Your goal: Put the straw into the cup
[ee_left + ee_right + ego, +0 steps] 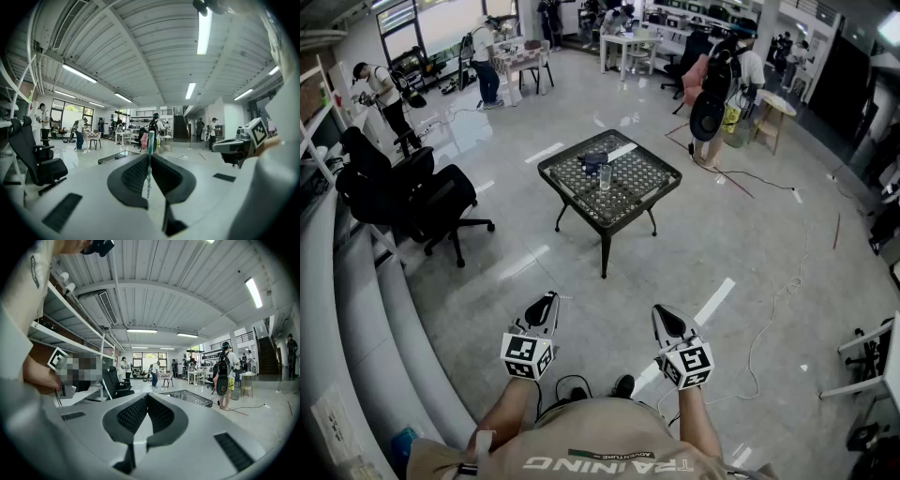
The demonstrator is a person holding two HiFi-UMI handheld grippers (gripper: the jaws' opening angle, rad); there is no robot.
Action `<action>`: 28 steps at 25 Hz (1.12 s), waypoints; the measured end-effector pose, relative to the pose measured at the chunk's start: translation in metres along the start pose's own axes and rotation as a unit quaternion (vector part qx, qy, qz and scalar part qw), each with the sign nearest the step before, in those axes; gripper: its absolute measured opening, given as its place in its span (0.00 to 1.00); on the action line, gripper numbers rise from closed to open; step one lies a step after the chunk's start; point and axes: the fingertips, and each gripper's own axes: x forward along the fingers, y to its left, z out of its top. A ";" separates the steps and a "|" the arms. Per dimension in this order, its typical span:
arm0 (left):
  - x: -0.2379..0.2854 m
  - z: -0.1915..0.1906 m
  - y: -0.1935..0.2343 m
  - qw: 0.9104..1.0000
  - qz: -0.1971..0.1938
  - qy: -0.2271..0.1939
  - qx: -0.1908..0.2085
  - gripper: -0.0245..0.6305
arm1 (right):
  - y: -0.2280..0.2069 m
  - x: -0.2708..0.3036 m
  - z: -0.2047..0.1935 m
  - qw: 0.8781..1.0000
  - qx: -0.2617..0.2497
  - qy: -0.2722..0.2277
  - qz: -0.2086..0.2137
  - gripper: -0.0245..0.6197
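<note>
A clear cup (605,176) stands upright on the small black mesh table (642,178) a few steps ahead of me. Both grippers are held close to my body, far short of the table. My left gripper (547,303) (149,158) is shut on a thin green-and-white striped straw (150,140), which stands up between the jaws and pokes out past their tips. My right gripper (665,316) (147,396) is shut, its jaws meeting with nothing between them. The table edge (116,157) (186,398) shows low in both gripper views.
A dark object (593,160) and a white strip (622,151) lie on the table behind the cup. Black office chairs (417,195) stand at the left beside a curved grey ledge (356,309). Cables (773,305) trail over the floor at the right. People and white tables (628,42) fill the back.
</note>
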 end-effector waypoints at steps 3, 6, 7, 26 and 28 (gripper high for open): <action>0.009 0.008 -0.006 1.000 0.000 -0.004 -0.002 0.09 | -0.013 0.004 0.011 1.000 -0.004 -0.005 -0.004 0.06; 0.018 0.010 -0.007 1.000 -0.003 -0.005 0.000 0.09 | -0.020 0.009 0.019 1.000 -0.007 -0.015 -0.006 0.06; 0.021 0.010 -0.007 1.000 -0.004 -0.005 0.001 0.09 | -0.023 0.011 0.020 1.000 -0.008 -0.018 -0.007 0.06; 0.097 0.012 -0.014 1.000 0.021 -0.001 -0.005 0.09 | -0.096 0.053 0.032 0.998 -0.065 -0.011 0.023 0.06; 0.109 0.013 -0.018 1.000 0.029 -0.002 -0.003 0.09 | -0.107 0.057 0.035 0.997 -0.066 -0.018 0.036 0.06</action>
